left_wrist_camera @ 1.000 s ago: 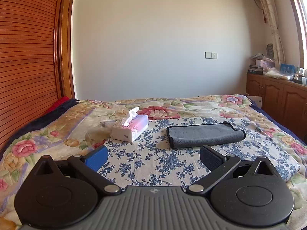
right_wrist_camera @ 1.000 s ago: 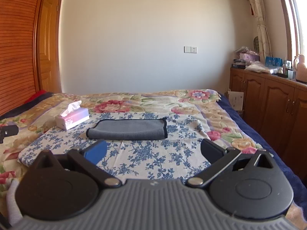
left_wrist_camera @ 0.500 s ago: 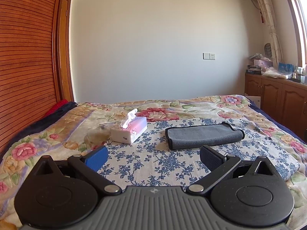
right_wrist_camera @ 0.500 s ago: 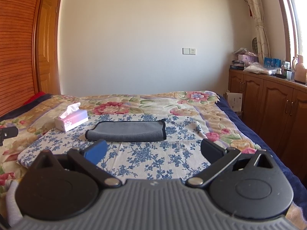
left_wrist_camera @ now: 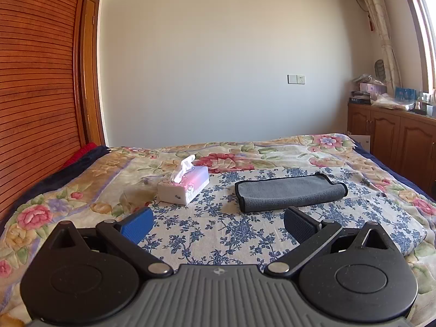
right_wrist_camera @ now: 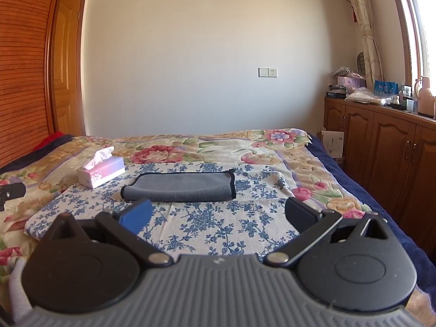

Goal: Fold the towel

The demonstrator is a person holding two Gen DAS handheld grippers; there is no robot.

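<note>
A grey towel with dark edging point(left_wrist_camera: 290, 192) lies folded into a long flat strip on a blue-flowered cloth point(left_wrist_camera: 218, 226) on the bed. It also shows in the right wrist view point(right_wrist_camera: 181, 187). My left gripper point(left_wrist_camera: 218, 222) is open and empty, held above the cloth short of the towel. My right gripper point(right_wrist_camera: 218, 215) is open and empty, also short of the towel's near edge. Part of the left gripper point(right_wrist_camera: 11, 192) shows at the left edge of the right wrist view.
A pink and white tissue box point(left_wrist_camera: 184, 185) stands left of the towel, also in the right wrist view point(right_wrist_camera: 100, 173). The bed has a floral quilt point(left_wrist_camera: 81, 190). Wooden cabinets point(right_wrist_camera: 381, 147) with clutter on top line the right wall. A slatted wooden panel point(left_wrist_camera: 35, 95) stands on the left.
Both grippers have drawn back and risen a little from the towel; the view has tilted up slightly. The towel and tissue box have not moved.
</note>
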